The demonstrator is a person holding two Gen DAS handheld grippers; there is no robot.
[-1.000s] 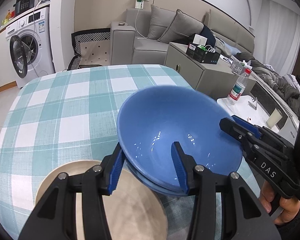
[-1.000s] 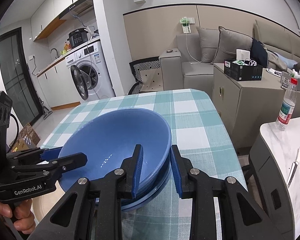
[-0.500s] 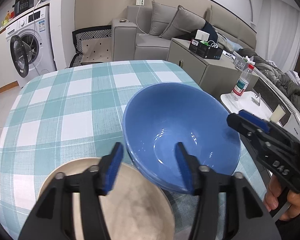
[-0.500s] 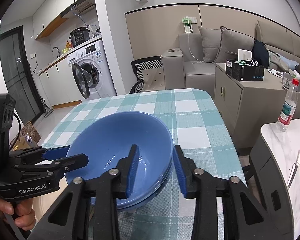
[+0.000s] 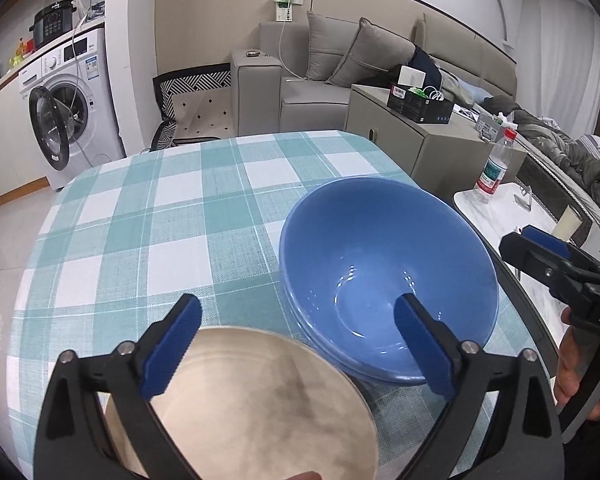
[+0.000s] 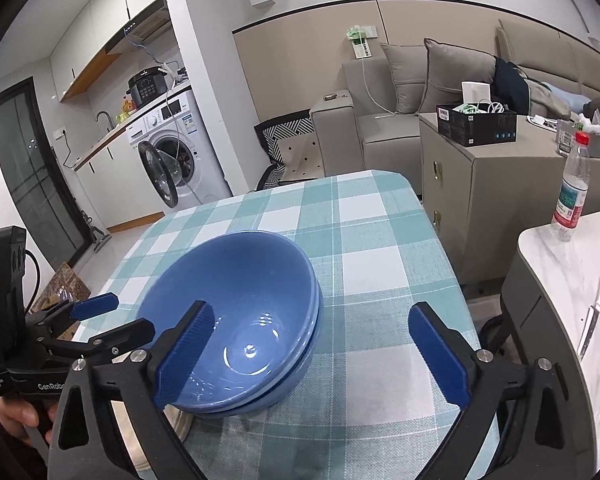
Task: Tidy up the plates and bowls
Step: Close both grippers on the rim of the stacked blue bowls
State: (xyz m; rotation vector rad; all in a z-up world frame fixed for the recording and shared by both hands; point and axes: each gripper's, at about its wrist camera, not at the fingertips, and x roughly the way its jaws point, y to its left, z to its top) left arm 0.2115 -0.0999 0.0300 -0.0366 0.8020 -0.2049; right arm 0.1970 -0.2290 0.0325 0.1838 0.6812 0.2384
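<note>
Both grippers' jaws now off bowls

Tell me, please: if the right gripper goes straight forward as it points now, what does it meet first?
Probably the stacked blue bowls: the open right gripper has its left finger over their near rim. Depth is unclear.

The left gripper has its fingers spread wide and holds nothing. Below them lies a beige plate on the checked tablecloth. Just beside the plate, to the right, stand the blue bowls — one nested inside another, upright, and their edge seems to overlap the plate rim. At the far right the right gripper enters, apart from the bowls — whether it is open cannot be told here.
</note>
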